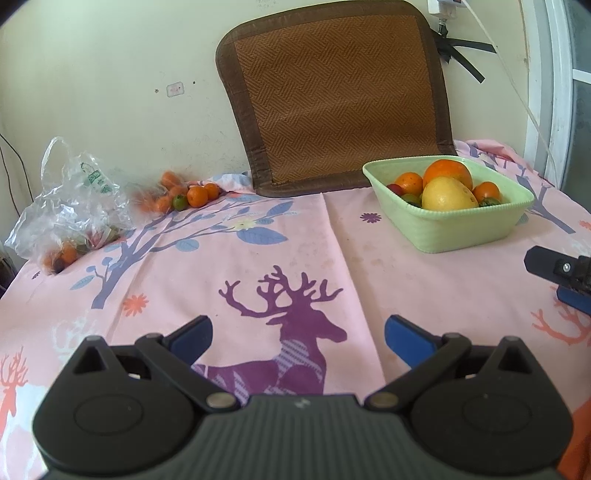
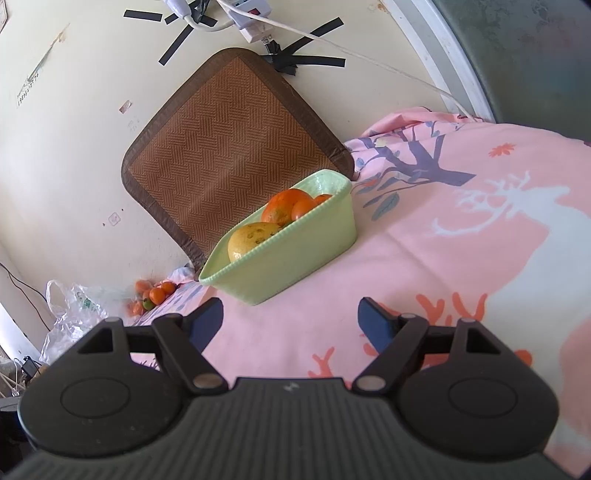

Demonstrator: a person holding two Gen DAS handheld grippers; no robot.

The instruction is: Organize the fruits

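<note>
A pale green basket (image 1: 469, 229) stands on the pink cloth at the right and holds a large orange (image 1: 447, 170), a yellow fruit (image 1: 447, 194) and small oranges. It also shows in the right wrist view (image 2: 295, 262), tilted in the frame. Small oranges (image 1: 195, 195) and a green fruit (image 1: 180, 202) lie loose at the back left near the wall. My left gripper (image 1: 297, 338) is open and empty above the deer print. My right gripper (image 2: 291, 321) is open and empty in front of the basket; it shows at the right edge of the left wrist view (image 1: 565, 280).
A crumpled clear plastic bag (image 1: 70, 210) with more fruit lies at the far left. A brown woven mat (image 1: 336, 96) leans on the wall behind the table. A power strip and cables (image 2: 255, 22) hang on the wall. The table's edge curves at the right.
</note>
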